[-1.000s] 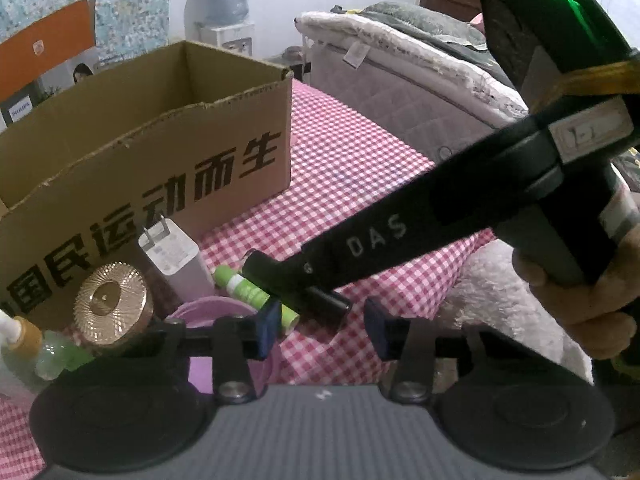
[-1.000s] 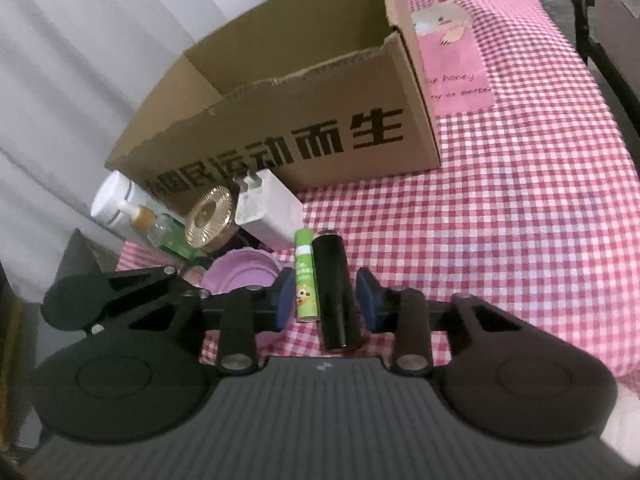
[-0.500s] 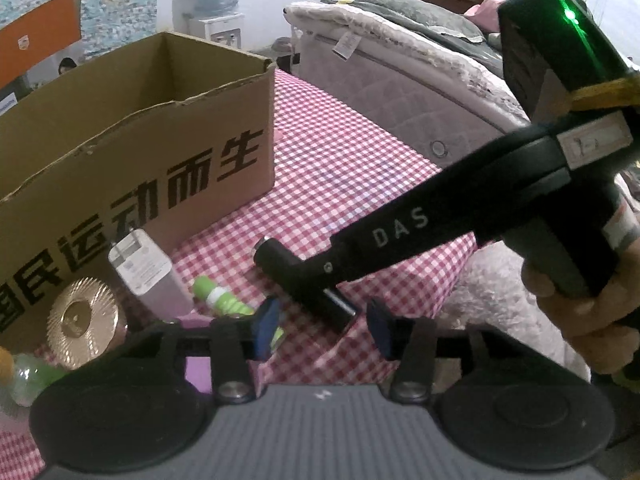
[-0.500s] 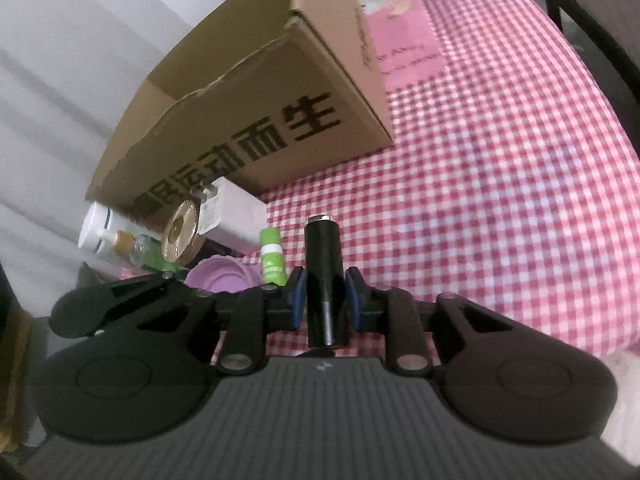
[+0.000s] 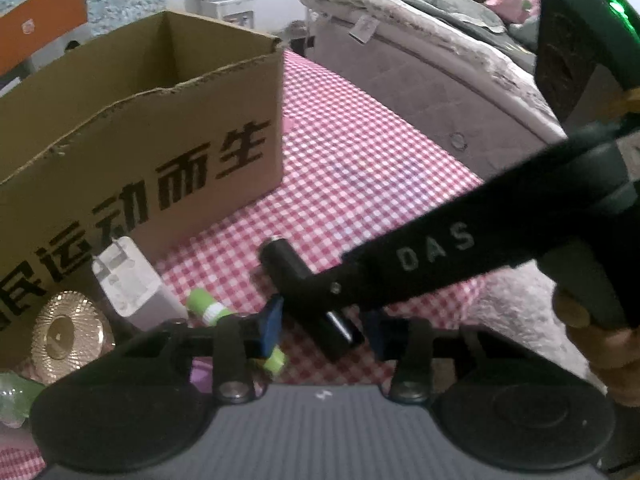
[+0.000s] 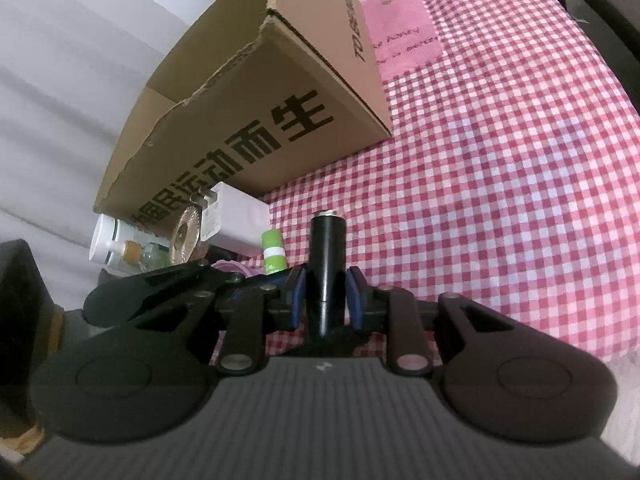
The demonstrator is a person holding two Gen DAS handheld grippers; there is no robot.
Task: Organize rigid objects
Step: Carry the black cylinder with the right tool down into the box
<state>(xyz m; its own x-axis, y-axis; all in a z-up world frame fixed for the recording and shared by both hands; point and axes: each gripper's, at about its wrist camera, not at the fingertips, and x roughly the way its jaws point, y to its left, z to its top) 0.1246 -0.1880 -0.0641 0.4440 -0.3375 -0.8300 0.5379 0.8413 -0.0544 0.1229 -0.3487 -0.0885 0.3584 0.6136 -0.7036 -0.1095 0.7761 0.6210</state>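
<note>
- Your right hand-held gripper [image 6: 326, 294] was clamped on the black tube [image 6: 327, 252], with a blue pad pressed against each side of it. The tube pointed forward, silver end away from you, and looked lifted clear of the checked cloth [image 6: 500, 168], though its rear end was hidden behind the gripper body.
- From the left wrist view, the same tube [image 5: 286, 258] sat in front of the box's near corner, well short of the opening.
- Your left hand-held gripper [image 5: 324, 326] held nothing; its pads stood apart, hovering low over the front edge of the bench.
- The cardboard box [image 6: 248, 120] stood open at the top. The part of its inside that showed in the left wrist view looked bare, but the floor of it was out of sight, so I could not tell whether anything was already in there.
- Still outside the box, bunched along its printed front wall: the white charger [image 6: 236, 220], the green tube [image 6: 273, 254], the gold lid [image 6: 186, 234], the white pump bottle [image 6: 106, 240] and a pink item [image 6: 232, 267] mostly hidden behind the fingers.
- My judgement: you were early in the job. One item was in hand and not yet placed, and at least five were left to pick up.
</note>
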